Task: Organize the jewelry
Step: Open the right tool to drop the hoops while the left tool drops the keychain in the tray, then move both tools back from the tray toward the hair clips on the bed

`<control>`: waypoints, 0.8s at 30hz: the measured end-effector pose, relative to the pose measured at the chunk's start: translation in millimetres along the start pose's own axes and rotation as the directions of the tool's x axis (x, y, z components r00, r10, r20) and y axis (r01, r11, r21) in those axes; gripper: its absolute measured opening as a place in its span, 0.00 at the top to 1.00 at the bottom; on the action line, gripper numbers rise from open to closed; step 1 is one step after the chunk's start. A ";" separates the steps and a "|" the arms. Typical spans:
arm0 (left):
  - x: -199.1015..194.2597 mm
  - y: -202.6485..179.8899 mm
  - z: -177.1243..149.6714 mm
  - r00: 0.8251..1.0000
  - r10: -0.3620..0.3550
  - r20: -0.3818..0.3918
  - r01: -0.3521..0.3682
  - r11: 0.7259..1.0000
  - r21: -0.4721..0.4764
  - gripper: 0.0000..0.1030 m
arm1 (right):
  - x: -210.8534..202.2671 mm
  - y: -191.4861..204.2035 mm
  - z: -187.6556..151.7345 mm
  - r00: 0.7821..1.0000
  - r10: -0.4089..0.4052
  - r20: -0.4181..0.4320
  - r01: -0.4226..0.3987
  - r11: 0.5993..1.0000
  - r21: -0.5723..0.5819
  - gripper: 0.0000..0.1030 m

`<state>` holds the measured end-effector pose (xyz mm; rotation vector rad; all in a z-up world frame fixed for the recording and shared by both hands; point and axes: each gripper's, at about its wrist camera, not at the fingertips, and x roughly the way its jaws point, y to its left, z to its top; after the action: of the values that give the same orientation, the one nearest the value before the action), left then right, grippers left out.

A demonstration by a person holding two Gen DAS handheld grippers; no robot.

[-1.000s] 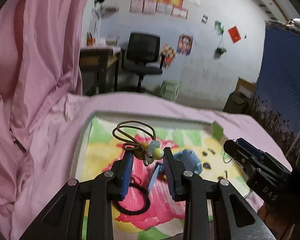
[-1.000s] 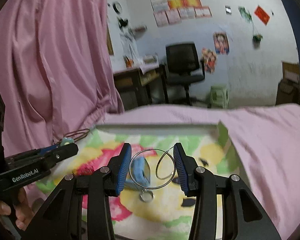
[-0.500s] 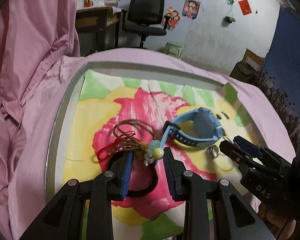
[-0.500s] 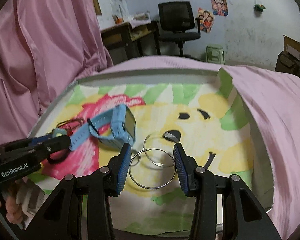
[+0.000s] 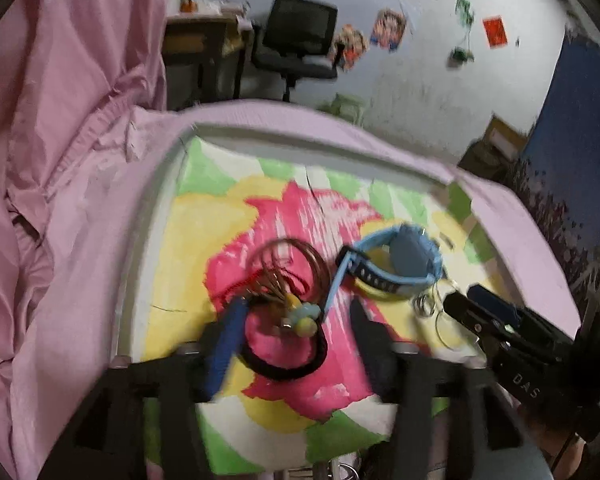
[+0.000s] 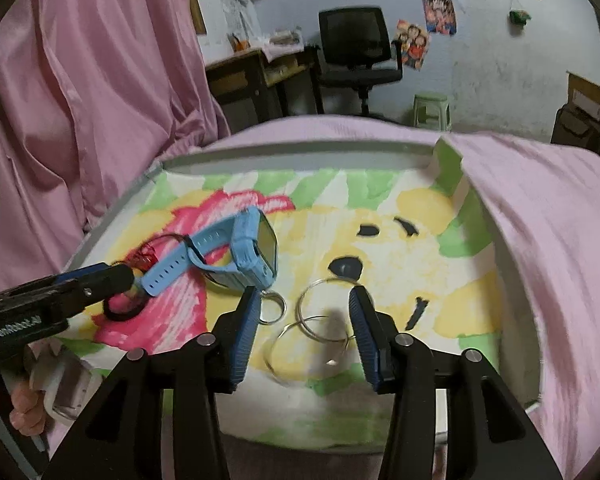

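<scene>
Hovering with jaws parted and empty, left gripper (image 5: 296,320) (beaded cord (image 5: 288,280) beneath) and right gripper (image 6: 304,320) over 2 hoops (image 6: 312,332) inside tray (image 6: 300,156); tangling likely.

In your tray (image 6: 300,150), the watch (image 6: 236,256) lies left of the rings (image 6: 320,324), hair ties (image 5: 288,280) farther left.
</scene>
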<state>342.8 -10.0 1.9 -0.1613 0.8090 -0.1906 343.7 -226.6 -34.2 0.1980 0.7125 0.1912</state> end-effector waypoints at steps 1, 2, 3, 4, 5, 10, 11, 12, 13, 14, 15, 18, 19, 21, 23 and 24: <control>-5.5 -0.2 -0.8 1.000 -0.003 0.025 0.004 1.000 -0.002 0.40 | -6.6 1.3 0.2 1.000 -0.004 0.027 0.004 1.000 -0.002 0.53; -10.2 -0.9 -1.7 0.999 0.001 0.046 -0.001 1.000 -0.001 0.38 | -11.3 1.8 0.6 0.999 -0.002 0.045 0.003 1.000 -0.004 0.52; -15.7 -2.0 -2.6 0.997 0.003 0.071 -0.003 1.000 0.003 0.37 | -15.2 2.6 1.4 0.998 -0.002 0.062 0.002 1.000 -0.006 0.52; -21.4 -3.3 -3.8 0.995 -0.002 0.096 0.001 1.000 0.008 0.36 | -20.9 3.6 1.6 0.997 -0.001 0.083 0.002 1.000 -0.008 0.50; -25.8 -4.1 -4.4 0.993 -0.005 0.114 0.004 1.000 0.010 0.36 | -28.3 4.8 1.2 0.994 0.000 0.111 0.001 1.000 -0.012 0.49; -55.4 -4.7 -12.3 0.970 -0.010 0.244 0.008 1.000 0.009 0.22 | -61.9 8.5 -0.1 0.973 0.006 0.232 -0.002 1.000 -0.020 0.34; -62.3 -4.8 -14.9 0.962 -0.013 0.272 0.010 1.000 0.010 0.22 | -66.9 9.4 -1.0 0.968 0.008 0.250 -0.003 1.000 -0.022 0.33; -67.6 -4.6 -16.8 0.957 -0.015 0.290 0.012 1.000 0.012 0.20 | -71.9 10.3 -2.3 0.963 0.010 0.268 -0.004 1.000 -0.023 0.28; -72.7 -4.7 -19.3 0.951 -0.014 0.308 0.010 1.000 0.014 0.17 | -79.9 11.6 -4.2 0.955 0.010 0.295 -0.003 1.000 -0.023 0.24; -77.1 -4.6 -22.2 0.946 -0.011 0.324 0.006 1.000 0.015 0.14 | -86.0 12.3 -5.9 0.949 0.011 0.316 -0.004 1.000 -0.023 0.22; -83.5 -3.7 -26.5 0.937 -0.005 0.349 -0.001 1.000 0.015 0.10 | -90.3 13.4 -7.1 0.943 0.014 0.331 -0.007 1.000 -0.023 0.19; -96.6 -3.7 -37.3 0.921 -0.002 0.391 -0.007 1.000 0.021 0.05 | -110.4 17.2 -14.8 0.919 0.024 0.393 -0.013 0.999 -0.030 0.12; -101.0 -3.9 -40.9 0.914 0.004 0.405 -0.015 1.000 0.023 0.04 | -114.1 18.0 -16.6 0.914 0.026 0.406 -0.015 0.999 -0.030 0.10; -111.1 -4.0 -51.0 0.897 0.011 0.442 -0.025 0.999 0.026 0.00 | -125.8 20.6 -22.1 0.898 0.037 0.439 -0.023 0.999 -0.037 0.10; -121.3 -5.2 -61.3 0.881 0.017 0.473 -0.038 0.999 0.036 0.00 | -136.7 24.5 -29.1 0.883 0.041 0.468 -0.020 0.999 -0.049 0.09; -125.3 -5.9 -65.1 0.876 0.019 0.482 -0.044 0.998 0.041 0.00 | -140.6 25.7 -31.9 0.877 0.042 0.478 -0.018 0.998 -0.055 0.07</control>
<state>210.2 8.5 46.8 -0.1393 0.3062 -0.1308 215.6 -232.0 36.6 0.1997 0.2080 0.1794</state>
